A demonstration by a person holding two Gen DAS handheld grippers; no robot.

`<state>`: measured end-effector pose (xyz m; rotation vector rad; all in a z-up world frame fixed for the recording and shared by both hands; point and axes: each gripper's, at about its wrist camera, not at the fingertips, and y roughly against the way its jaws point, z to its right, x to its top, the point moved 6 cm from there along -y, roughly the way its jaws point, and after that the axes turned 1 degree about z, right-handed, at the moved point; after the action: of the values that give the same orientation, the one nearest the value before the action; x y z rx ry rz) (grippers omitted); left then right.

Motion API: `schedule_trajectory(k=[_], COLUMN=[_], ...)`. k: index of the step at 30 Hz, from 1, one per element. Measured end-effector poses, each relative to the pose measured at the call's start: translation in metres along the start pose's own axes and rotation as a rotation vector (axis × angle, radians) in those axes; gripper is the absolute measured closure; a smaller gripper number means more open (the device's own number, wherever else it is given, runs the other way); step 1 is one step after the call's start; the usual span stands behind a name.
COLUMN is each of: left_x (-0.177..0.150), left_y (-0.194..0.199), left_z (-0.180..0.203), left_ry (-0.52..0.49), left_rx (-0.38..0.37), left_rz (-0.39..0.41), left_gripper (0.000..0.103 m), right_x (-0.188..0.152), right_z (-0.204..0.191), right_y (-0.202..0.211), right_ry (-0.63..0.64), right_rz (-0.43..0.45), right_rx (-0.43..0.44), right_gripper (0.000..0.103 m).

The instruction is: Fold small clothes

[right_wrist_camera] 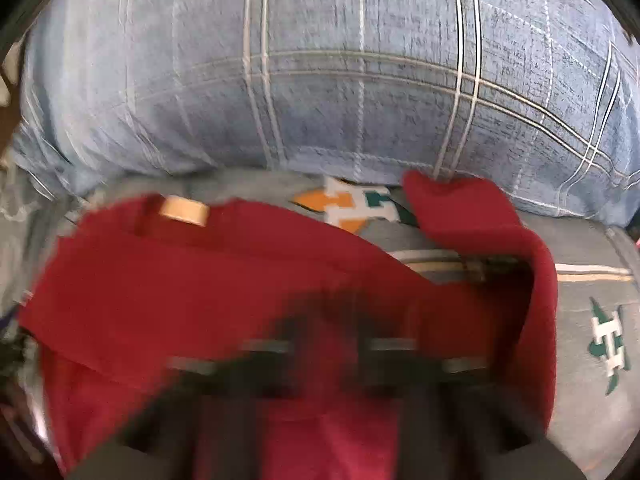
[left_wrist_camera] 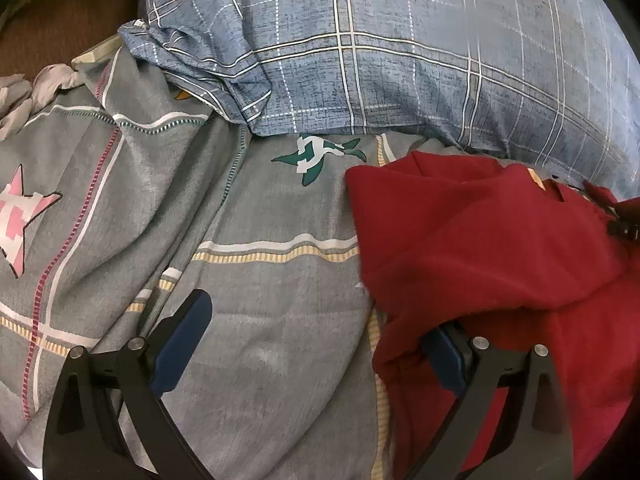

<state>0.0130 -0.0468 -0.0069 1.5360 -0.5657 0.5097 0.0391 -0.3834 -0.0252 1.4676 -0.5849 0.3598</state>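
A red garment (left_wrist_camera: 480,248) is spread on the grey patterned bedsheet (left_wrist_camera: 260,320), just in front of the blue plaid pillow (left_wrist_camera: 400,48), and a fold is judged to be under way. The left gripper (left_wrist_camera: 316,340) is held wide apart: its left finger (left_wrist_camera: 184,336) rests over bare sheet, while its right finger (left_wrist_camera: 444,356) is tucked against the garment's near edge, with nothing pinched between the two. In the right wrist view the picture is heavily smeared. The right gripper (right_wrist_camera: 332,344) is seen buried in red cloth, a flap seems lifted and doubled over near the tan neck label (right_wrist_camera: 184,210), and a sleeve (right_wrist_camera: 460,208) is raised toward the pillow. Whether those jaws are clamped cannot be told. Next, it is judged, the lifted layer needs to be carried across and laid flat, with the left gripper's side of the hem pinned or caught first.
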Motion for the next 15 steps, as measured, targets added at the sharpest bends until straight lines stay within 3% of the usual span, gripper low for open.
schedule_trajectory(k=[3,10,12,15], left_x=[0.000,-0.007,-0.008,-0.010], left_y=[0.006,0.002,0.008,0.012], left_z=[-0.001,0.002,0.000,0.000], left_ry=[0.001,-0.015,-0.006,0.001], left_rx=[-0.019,-0.013,-0.026,-0.035], left_rz=[0.012,-0.027,-0.023,-0.023], left_gripper=[0.005,0.005,0.005,0.005], right_x=[-0.007,-0.011,0.001,0.025], right_z=[0.006,0.011,0.001,-0.052], right_y=[0.012,0.013,0.037,0.068], right_ry=[-0.012,0.021,-0.012,0.035], right_rz=[0.041,0.017,0.074,0.167], right_rx=[0.016,-0.090,-0.052,0.162], right_gripper=[0.099,0.096,0.088,0.053])
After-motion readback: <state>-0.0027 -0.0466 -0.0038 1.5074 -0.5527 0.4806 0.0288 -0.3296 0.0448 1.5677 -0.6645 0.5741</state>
